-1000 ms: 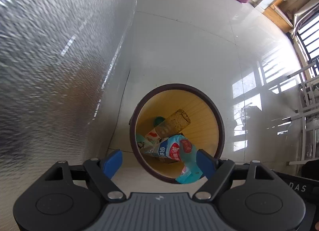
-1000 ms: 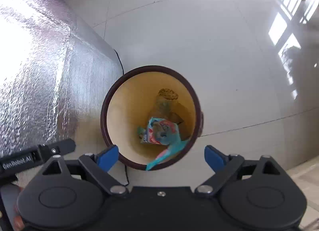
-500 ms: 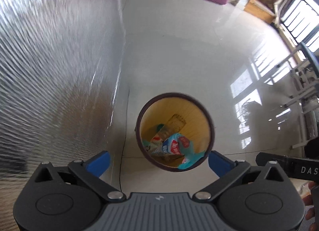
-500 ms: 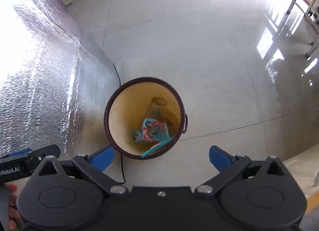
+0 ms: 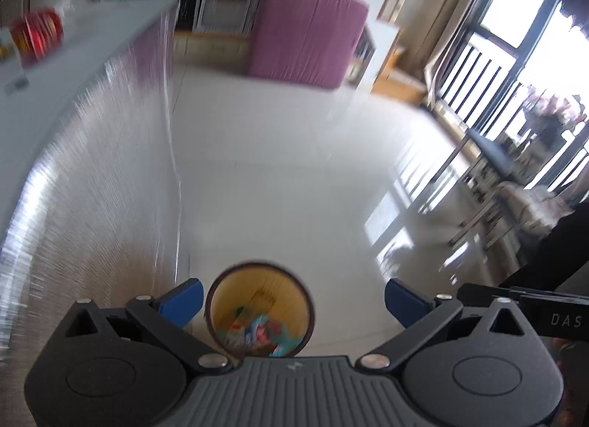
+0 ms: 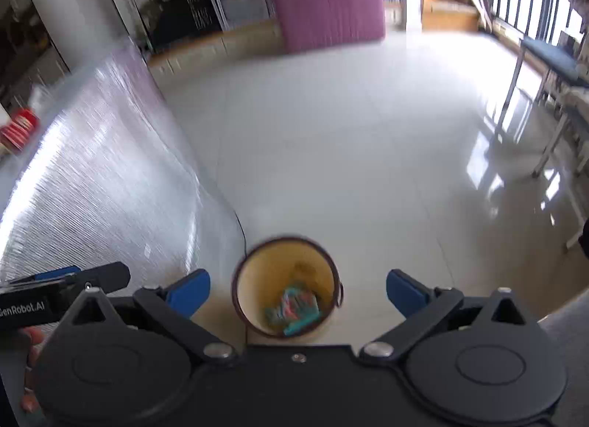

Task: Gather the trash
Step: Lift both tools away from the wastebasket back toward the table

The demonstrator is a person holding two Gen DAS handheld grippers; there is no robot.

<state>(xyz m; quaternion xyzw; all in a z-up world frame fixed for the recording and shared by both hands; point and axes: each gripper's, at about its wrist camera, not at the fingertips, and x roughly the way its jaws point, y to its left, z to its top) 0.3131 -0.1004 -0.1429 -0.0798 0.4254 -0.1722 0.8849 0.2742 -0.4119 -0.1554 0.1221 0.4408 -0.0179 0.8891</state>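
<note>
Both claws, the left claw (image 5: 293,296) and right claw (image 6: 298,292), gape empty above the floor-standing wastebasket (image 6: 286,286), wrappers (image 6: 294,307) inside. A red can (image 5: 36,32) remains on the far-left worktop (image 5: 92,33); blurred framing risks a misjudged reach.

We read "DAS" in pale letters on the black right gripper (image 5: 530,311) at the left camera's edge, and "GenRobot.AI" on the black left gripper (image 6: 44,298) from the right camera; the wrapper print is too blurred.
</note>
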